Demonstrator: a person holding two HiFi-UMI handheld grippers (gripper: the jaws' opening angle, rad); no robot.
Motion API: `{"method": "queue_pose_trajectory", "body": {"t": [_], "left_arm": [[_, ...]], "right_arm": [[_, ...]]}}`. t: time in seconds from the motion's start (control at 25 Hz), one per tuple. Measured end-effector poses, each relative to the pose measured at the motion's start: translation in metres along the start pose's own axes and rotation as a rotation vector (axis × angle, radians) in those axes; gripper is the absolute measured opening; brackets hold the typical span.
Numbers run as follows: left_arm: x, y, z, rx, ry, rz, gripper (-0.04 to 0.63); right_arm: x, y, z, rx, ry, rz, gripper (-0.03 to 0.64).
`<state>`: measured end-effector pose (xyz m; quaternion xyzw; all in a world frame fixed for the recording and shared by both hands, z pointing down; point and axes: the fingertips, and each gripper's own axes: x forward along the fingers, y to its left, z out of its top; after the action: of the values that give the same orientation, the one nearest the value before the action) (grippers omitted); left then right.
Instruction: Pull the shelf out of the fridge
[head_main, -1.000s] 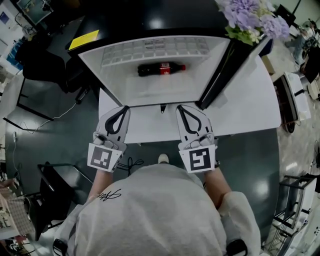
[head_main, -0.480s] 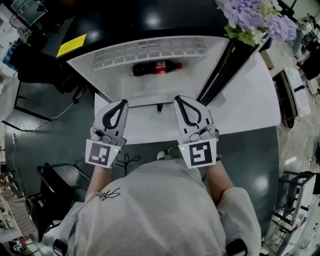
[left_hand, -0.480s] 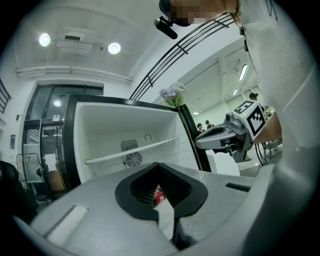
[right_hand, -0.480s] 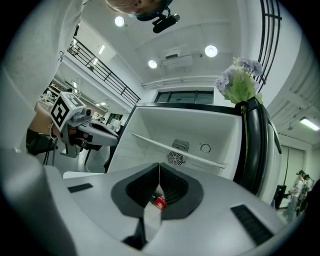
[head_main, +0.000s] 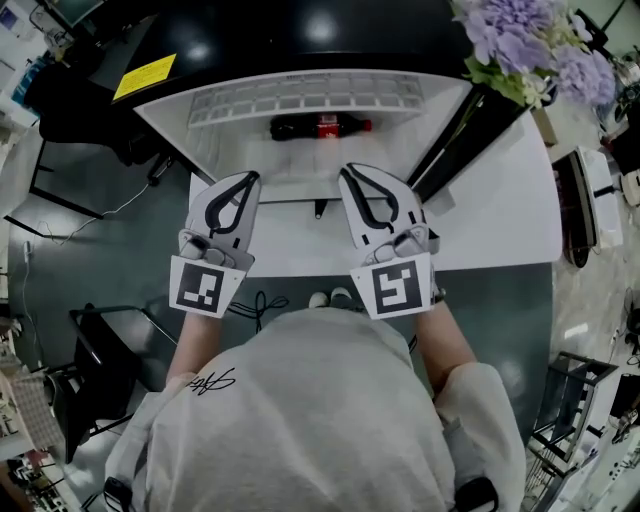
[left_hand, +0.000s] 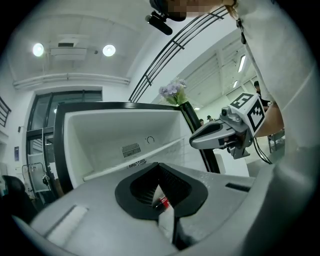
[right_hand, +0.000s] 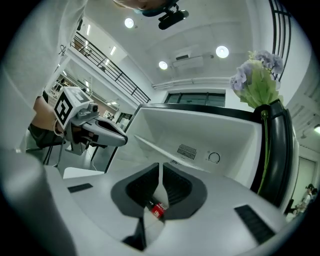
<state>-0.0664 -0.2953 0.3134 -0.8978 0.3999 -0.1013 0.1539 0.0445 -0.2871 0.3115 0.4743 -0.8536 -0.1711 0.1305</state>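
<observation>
Your left gripper (left_hand: 159, 172) has its jaws pressed together with nothing pinched between them. Your right gripper (right_hand: 161, 170) is the same: jaws closed, nothing caught. Both point level at the open fridge (head_main: 172, 128), side by side and well apart. From the head view each tip lies over the front edge of the fridge's floor. Whether either tip touches anything there, you cannot tell.

Through the loop of each closed jaw pair you see a cola bottle (head_main: 320, 127) with a red label. It lies on its side on the shelf (head_main: 270, 165), towards the back of the white interior. The shelf sits inside the fridge, its front edge just ahead of your gripper tips.

The fridge door (head_main: 450, 140) stands open at your right, its dark edge running out past the right gripper. Purple flowers (head_main: 530, 40) stand near the top of that door. A yellow label (head_main: 145, 76) lies on the fridge's black top, at your left. A white table (head_main: 500, 215) spreads under and beside your grippers.
</observation>
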Motion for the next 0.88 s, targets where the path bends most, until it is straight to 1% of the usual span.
{"method": "queue_pose_trajectory", "body": {"t": [0.24, 0.4, 0.52, 0.68, 0.76, 0.88], "left_arm": [[0.01, 0.002, 0.006, 0.036, 0.004, -0.02, 0.005], [0.017, 0.006, 0.007, 0.06, 0.02, -0.015, 0.005], [0.021, 0.008, 0.013, 0.092, 0.013, -0.011, 0.005], [0.025, 0.012, 0.019, 0.123, 0.008, -0.007, 0.006], [0.027, 0.014, 0.023, 0.145, 0.004, -0.005, 0.022], [0.031, 0.017, 0.027, 0.18, 0.001, -0.001, 0.082]], "right_arm": [[0.01, -0.004, 0.01, -0.061, 0.009, 0.015, 0.014], [0.014, -0.007, 0.013, -0.092, 0.009, 0.021, 0.014], [0.016, -0.012, 0.016, -0.099, 0.006, 0.02, 0.015], [0.019, -0.017, 0.02, -0.082, -0.001, 0.033, 0.024], [0.022, -0.018, 0.022, -0.098, -0.001, 0.044, 0.044], [0.028, -0.019, 0.022, -0.143, -0.009, 0.054, 0.063]]}}
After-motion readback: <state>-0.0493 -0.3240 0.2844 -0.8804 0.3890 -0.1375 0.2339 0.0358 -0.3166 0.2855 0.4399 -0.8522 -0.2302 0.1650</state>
